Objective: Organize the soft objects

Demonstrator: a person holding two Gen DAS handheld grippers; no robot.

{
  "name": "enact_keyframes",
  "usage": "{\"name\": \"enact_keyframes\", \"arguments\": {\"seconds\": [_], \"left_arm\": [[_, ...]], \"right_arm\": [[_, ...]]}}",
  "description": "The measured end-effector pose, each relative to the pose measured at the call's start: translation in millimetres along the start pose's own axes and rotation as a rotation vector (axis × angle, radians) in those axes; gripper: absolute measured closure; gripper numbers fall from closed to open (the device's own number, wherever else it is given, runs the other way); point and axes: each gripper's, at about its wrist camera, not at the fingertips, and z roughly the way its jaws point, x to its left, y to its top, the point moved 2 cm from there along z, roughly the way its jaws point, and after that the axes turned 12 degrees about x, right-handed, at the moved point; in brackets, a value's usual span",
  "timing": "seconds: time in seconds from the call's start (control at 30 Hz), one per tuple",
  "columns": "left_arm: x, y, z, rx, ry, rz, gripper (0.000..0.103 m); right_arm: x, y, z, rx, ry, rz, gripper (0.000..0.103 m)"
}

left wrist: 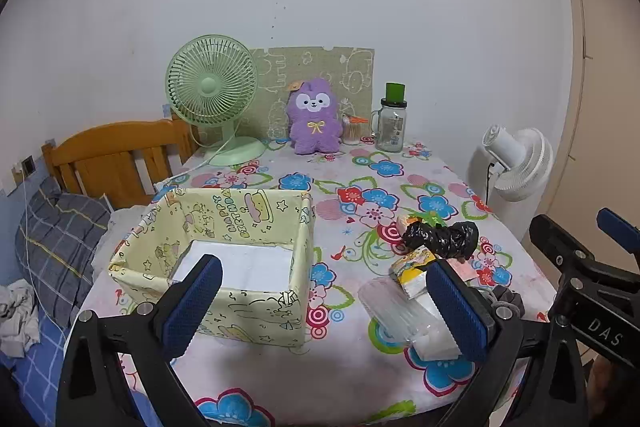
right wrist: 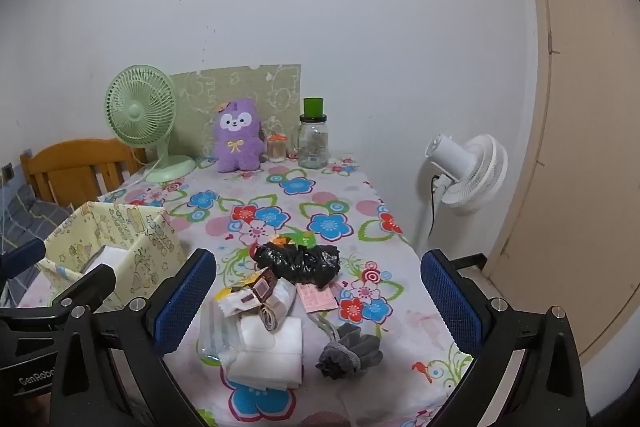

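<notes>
**Both hand-held grippers spread and empty: begin with the first soft piece**

You have the worktop (left wrist: 360, 379) with its flowered cloth in front of you, and on its left part stands the yellow fabric box (left wrist: 224, 223), open at the top, with only a white bottom showing inside. I judge that this box is where the soft objects should go, so keep its opening free when you carry something over.

The pile of soft objects (right wrist: 272, 311) lies to the right of the box, near the front edge. From largest to smallest it holds the folded white cloth (right wrist: 272, 355), the crumpled black plastic bag (right wrist: 300, 263) further back, the clear plastic packet (right wrist: 216, 331) on the left, the grey knotted sock or pouch (right wrist: 348, 349) on the right, and some small printed packets (right wrist: 248, 293); what these are exactly I cannot tell well in the fisheye view.

The right hand-held gripper (right wrist: 320, 299) is spread wide with nothing between its fingers, and the pile lies just ahead between the two fingers, lower than them. The left hand-held gripper (left wrist: 324, 303) is also spread and empty; the box is before its left finger and the pile beside its right finger.

Take one piece at a time. Come down over the white cloth with the right side, close on its thick folded middle, not on a loose corner, and lift slowly so the packets lying on it slide off.
</notes>
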Motion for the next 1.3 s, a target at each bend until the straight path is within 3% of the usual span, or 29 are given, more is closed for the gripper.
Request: {"name": "enact_keyframes", "arguments": {"seconds": [1.3], "left_arm": [[-0.6, -1.7, -2.9, -0.019, -0.009, 0.005, 0.000]], "right_arm": [[0.8, 0.9, -0.4, 0.004, -0.001, -0.001, 0.000]]}}
